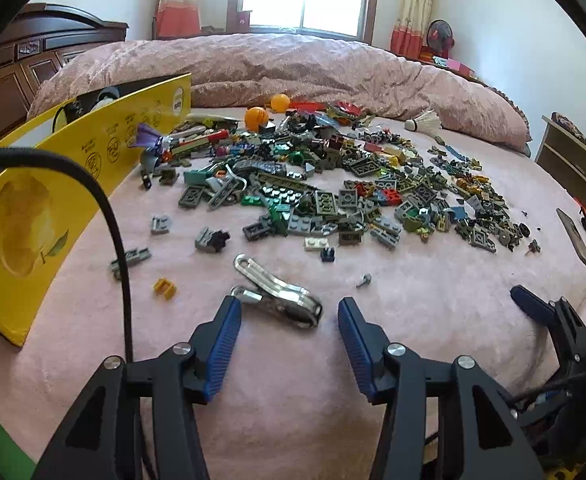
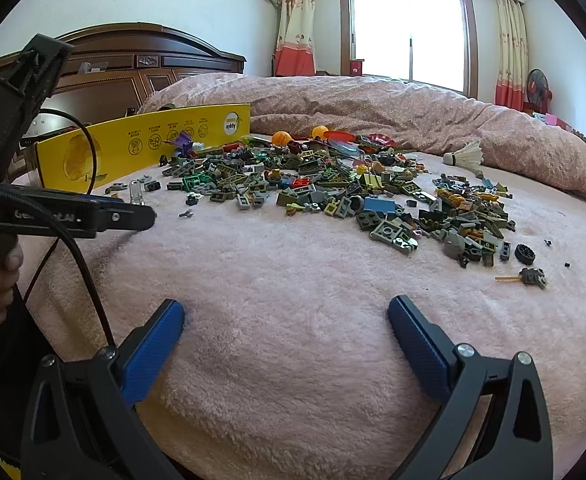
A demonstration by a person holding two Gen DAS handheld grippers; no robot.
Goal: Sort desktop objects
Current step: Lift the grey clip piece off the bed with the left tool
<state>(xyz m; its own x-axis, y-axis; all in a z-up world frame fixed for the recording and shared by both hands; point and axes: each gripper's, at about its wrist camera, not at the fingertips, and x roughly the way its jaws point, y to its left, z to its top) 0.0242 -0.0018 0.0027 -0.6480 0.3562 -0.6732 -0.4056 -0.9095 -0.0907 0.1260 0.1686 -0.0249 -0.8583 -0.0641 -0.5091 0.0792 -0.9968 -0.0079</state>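
- Your left gripper (image 1: 289, 312) hangs with its jaws partly apart and nothing in them; the blue pads press on no object.
- Dead ahead of it lies the metal clip (image 1: 273, 294), flat on the pink blanket (image 1: 413, 320), just beyond the fingertips and nearer the left-hand pad.
- Its long axis runs on a slant, from upper left to lower right in the left wrist view, so it lies skew to your jaws rather than square across them. My read: you would need to roll the wrist to take it across its narrow side.
- Your left hand is plainly the nearer one. The right gripper (image 2: 287, 316) stands wide open over bare blanket, holding nothing, well off from the clip.
- Close by: a small yellow piece (image 1: 165, 288) to the left, a tiny screw (image 1: 364, 280) to the right, neither touching the clip.
- The black cable (image 1: 121, 248) drapes down on the left, beside the yellow box (image 1: 33, 216).
- The building-brick pile (image 1: 333, 184) sits farther back, clear of the approach.
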